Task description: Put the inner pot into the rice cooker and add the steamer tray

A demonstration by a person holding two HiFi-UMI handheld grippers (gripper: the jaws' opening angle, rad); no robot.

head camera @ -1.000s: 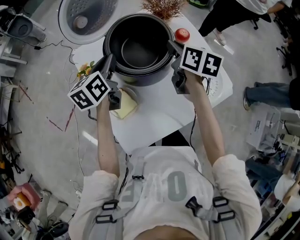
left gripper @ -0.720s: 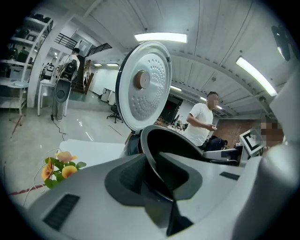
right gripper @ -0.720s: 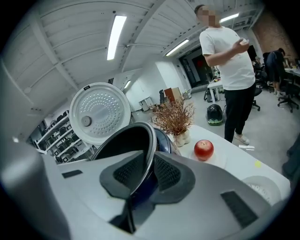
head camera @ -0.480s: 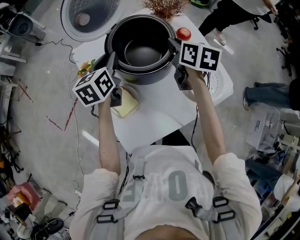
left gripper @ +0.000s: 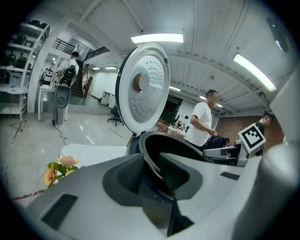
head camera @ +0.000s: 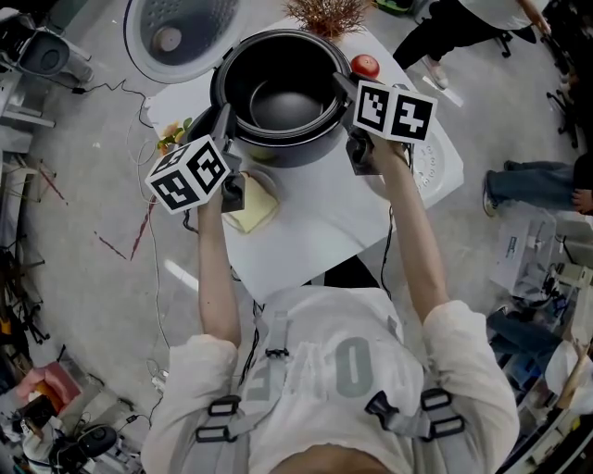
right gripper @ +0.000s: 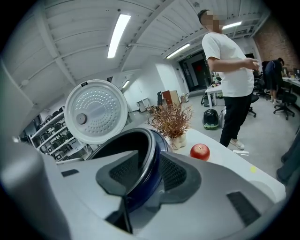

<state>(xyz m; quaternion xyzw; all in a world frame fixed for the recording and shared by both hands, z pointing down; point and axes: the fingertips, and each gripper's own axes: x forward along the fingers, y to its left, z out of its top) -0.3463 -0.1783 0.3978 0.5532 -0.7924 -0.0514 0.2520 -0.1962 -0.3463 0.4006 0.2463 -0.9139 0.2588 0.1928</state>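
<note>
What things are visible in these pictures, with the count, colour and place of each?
rice cooker: one, dark, table's back.
lid: one, white, raised behind the cooker.
inner pot: one, black, inside the cooker.
perforated tray: one, white, table's right edge.
apple: one, red, right of cooker.
dried plant: one, brown, behind cooker.
flowers: one bunch, yellow, left of cooker.
cloth: one, yellow, before the cooker.
table: one, white, under everything.
bystander: one, white shirt, beyond table.
left claw: one, grey, on pot's left rim.
right claw: one, grey, jaws just opening, right rim between them.
</note>
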